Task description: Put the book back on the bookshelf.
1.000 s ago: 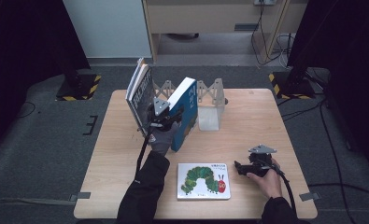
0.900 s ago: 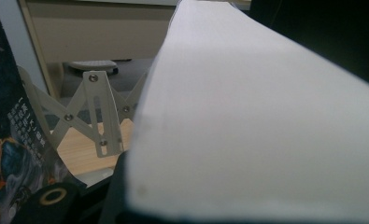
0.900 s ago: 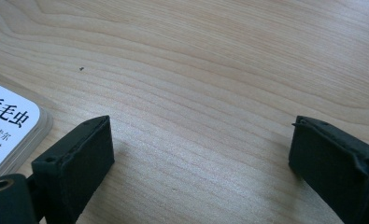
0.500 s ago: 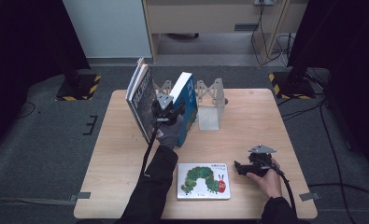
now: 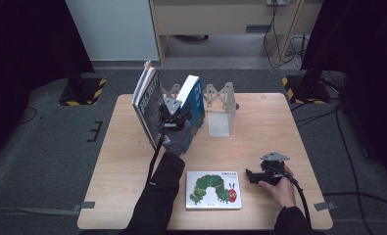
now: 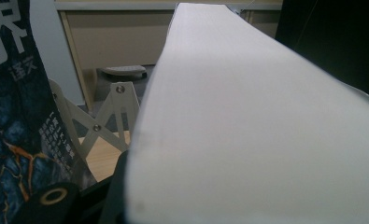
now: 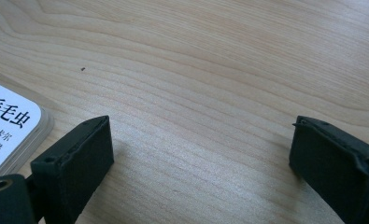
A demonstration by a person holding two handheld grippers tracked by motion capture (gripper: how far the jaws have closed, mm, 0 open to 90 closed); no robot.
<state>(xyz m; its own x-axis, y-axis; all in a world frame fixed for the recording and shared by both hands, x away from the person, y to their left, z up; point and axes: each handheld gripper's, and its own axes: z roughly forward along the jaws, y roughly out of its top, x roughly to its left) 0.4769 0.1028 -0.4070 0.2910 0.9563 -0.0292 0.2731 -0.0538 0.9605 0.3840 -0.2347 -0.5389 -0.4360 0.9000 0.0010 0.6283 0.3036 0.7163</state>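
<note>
A thick blue book point(image 5: 193, 104) stands on edge at the back of the table, my left gripper point(image 5: 175, 118) shut on it. In the left gripper view its white page block point(image 6: 247, 130) rises between the jaws. A dark-covered book point(image 5: 147, 103) leans just left of it, its cover point(image 6: 9, 121) close beside my jaw. Behind both is a white folding book rack point(image 5: 219, 105), whose lattice point(image 6: 102, 116) shows between the two books. My right gripper point(image 5: 252, 176) rests open on the wood point(image 7: 201, 154), next to a caterpillar picture book point(image 5: 213, 190) lying flat.
The wooden table point(image 5: 274, 122) has bare room on its right half and front left. A corner of the picture book point(image 7: 4, 126) lies just left of my right jaws. A cabinet, cables and dark stands are on the floor beyond the table.
My left gripper has carried the blue book a little farther back towards the rack, and the book stands more upright. The right gripper has not moved.
</note>
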